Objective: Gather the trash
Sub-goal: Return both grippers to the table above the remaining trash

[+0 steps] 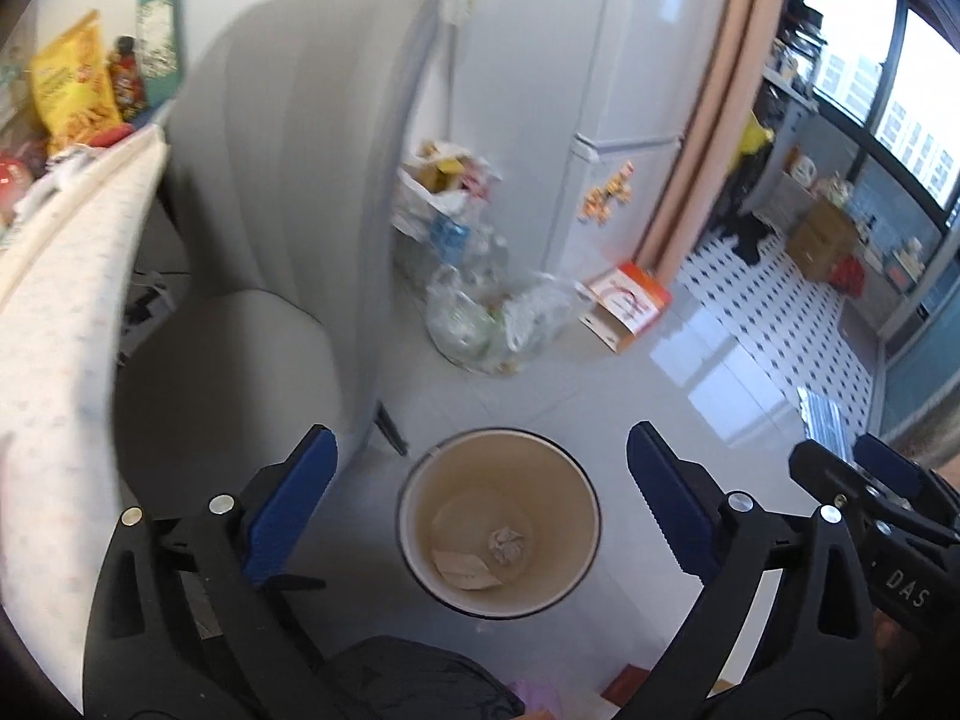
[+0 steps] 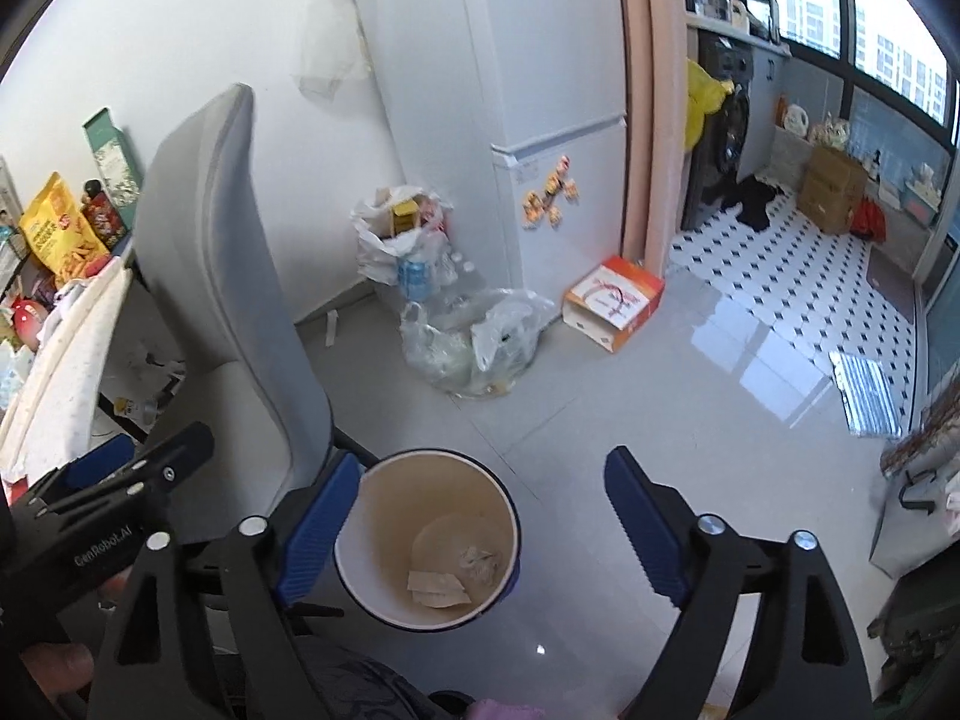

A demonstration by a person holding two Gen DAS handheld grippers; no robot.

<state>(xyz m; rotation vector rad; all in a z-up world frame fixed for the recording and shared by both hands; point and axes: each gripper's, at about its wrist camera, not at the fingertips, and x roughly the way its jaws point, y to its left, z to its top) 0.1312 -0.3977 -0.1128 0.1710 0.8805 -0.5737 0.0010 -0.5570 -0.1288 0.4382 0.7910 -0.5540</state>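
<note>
A round waste bin (image 1: 414, 516) with a dark rim and beige inside stands on the floor below both grippers; it also shows in the right wrist view (image 2: 360, 534). A crumpled paper ball (image 1: 507, 543) and a flat paper scrap (image 1: 465, 567) lie at its bottom, also seen in the right wrist view as the ball (image 2: 477, 564) and the scrap (image 2: 435, 588). My left gripper (image 1: 480, 480) is open and empty above the bin. My right gripper (image 2: 477, 492) is open and empty above the bin. Each gripper shows at the edge of the other's view.
A grey chair (image 1: 288, 192) stands left of the bin beside a cluttered table (image 1: 66, 222). Plastic bags of rubbish (image 2: 474, 342) and an orange box (image 2: 612, 303) sit on the floor by the white fridge (image 2: 540, 120). A tiled balcony (image 2: 798, 276) lies to the right.
</note>
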